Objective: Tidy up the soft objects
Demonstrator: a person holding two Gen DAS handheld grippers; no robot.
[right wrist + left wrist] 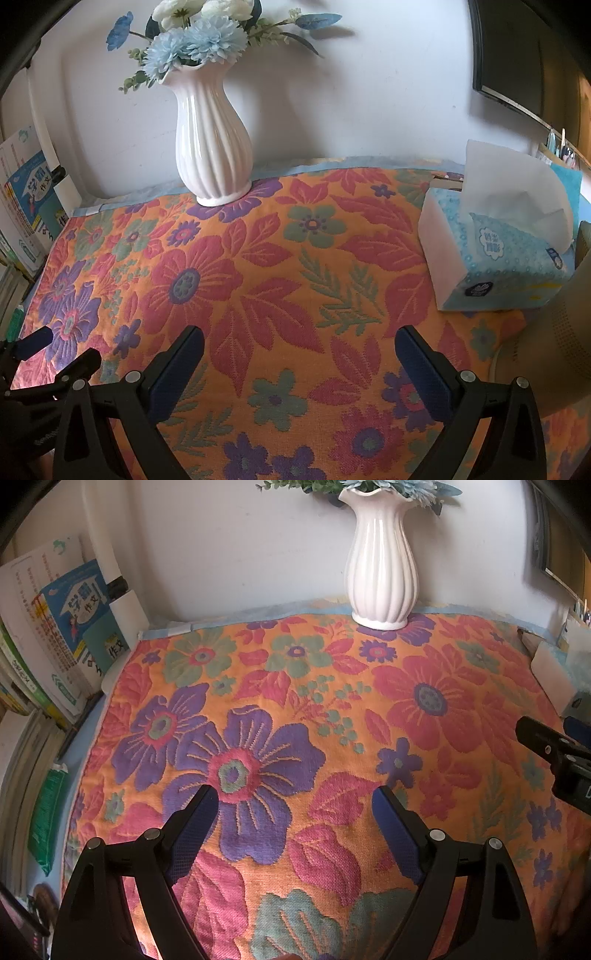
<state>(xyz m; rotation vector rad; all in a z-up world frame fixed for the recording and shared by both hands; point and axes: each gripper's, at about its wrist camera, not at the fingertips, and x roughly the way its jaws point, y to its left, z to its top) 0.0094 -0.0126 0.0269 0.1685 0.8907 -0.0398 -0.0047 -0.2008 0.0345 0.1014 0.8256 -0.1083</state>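
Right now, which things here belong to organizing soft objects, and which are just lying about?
For the job: orange floral woven cloth; open left gripper; open right gripper.
Lying about: white ribbed ceramic vase; blue tissue pack; stacked books.

White vase [212, 147] of flowers [192, 40], books [55, 635]

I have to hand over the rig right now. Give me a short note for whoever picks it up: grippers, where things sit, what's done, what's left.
Left gripper: open, empty, over the floral cloth.
Right gripper: open, empty, over the same cloth.
The cloth lies spread flat on the table, not folded. White vase with flowers stands on its far edge by the wall; tissue pack sits on its right side; books stand off its left edge.
Done: nothing visibly handled yet.
Left: probably the cloth itself, and likely the vase and tissue pack must come off first.
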